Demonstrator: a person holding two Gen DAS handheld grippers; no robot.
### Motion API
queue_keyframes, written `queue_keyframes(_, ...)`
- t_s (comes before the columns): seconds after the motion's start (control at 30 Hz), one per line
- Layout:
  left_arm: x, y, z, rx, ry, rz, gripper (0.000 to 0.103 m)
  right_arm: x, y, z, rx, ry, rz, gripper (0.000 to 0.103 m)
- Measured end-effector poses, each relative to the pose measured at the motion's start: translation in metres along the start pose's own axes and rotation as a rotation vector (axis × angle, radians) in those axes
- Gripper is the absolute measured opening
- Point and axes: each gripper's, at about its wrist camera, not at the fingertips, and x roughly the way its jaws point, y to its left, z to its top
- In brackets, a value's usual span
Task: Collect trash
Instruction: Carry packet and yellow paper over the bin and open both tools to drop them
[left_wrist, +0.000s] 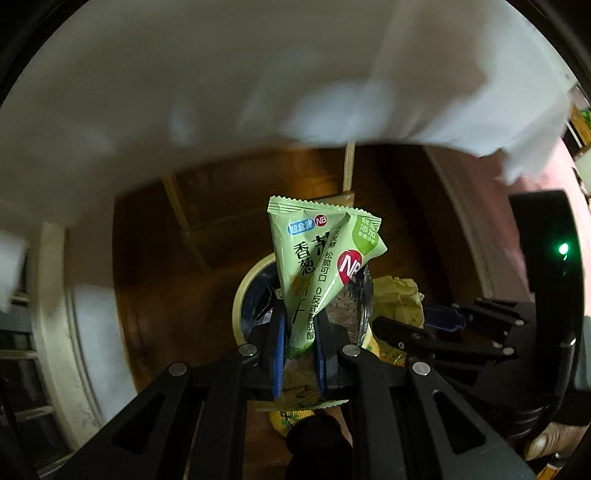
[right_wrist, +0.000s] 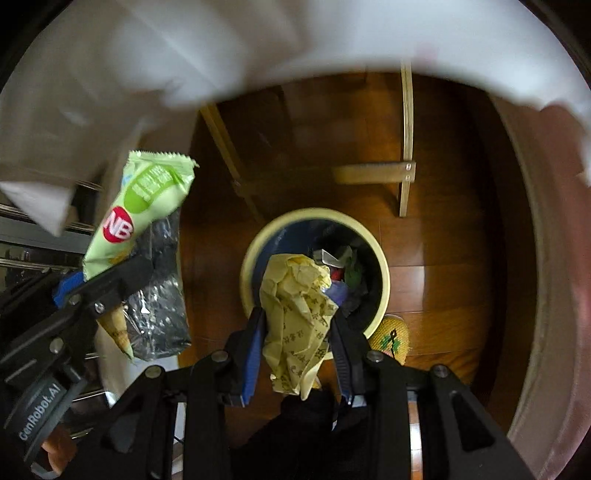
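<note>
In the left wrist view my left gripper (left_wrist: 301, 314) is shut on a light green snack wrapper (left_wrist: 317, 251), with a clear silvery wrapper (left_wrist: 351, 302) pinched behind it. Both hang above a round bin with a cream rim (left_wrist: 240, 295). The right wrist view shows my right gripper (right_wrist: 298, 317) shut on a crumpled yellow paper (right_wrist: 295, 295) right over the bin (right_wrist: 317, 214), which holds several pieces of rubbish. My left gripper (right_wrist: 107, 273) appears at the left there with the green wrapper (right_wrist: 147, 195) and the silvery wrapper (right_wrist: 159, 302). My right gripper (left_wrist: 410, 317) shows beside the yellow paper (left_wrist: 399, 295).
The bin stands on a dark wooden floor (right_wrist: 443, 280). Light wooden furniture legs (right_wrist: 406, 147) rise just behind it. A white cloth (right_wrist: 258, 37) hangs blurred across the top. A yellow woven slipper (right_wrist: 391, 336) lies against the bin's near right side.
</note>
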Motion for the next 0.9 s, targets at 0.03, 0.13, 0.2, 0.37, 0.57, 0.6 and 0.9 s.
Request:
queue_keyframes(0.03,0.012,0.002,-0.001,-0.011,0.005,-0.001,0.012,0.011,-0.003,0.0,0.002,0.008,-0.005,0.036)
queue_keyframes(0.13,0.048,0.011,-0.007,-0.041,0.028,-0.002,0.017,0.045,-0.013,0.004,0.007,0.026,-0.013,0.038)
queue_keyframes(0.2,0.063,0.015,-0.01,-0.046,0.046,0.007,0.026,0.062,-0.019,0.006,0.015,0.027,-0.006,0.039)
queue_keyframes(0.37,0.091,0.03,-0.017,-0.093,0.108,0.053,0.057,0.08,-0.024,0.011,0.018,0.02,0.004,0.049)
queue_keyframes(0.57,0.096,0.042,-0.021,-0.133,0.11,0.055,0.069,0.081,-0.025,0.015,0.015,0.015,-0.009,0.057)
queue_keyframes(0.6,0.096,0.042,-0.021,-0.132,0.112,0.05,0.069,0.081,-0.026,0.015,0.017,0.013,-0.009,0.057)
queue_keyframes(0.9,0.076,0.036,-0.02,-0.123,0.083,0.038,0.069,0.063,-0.02,0.014,0.01,-0.034,-0.001,0.057)
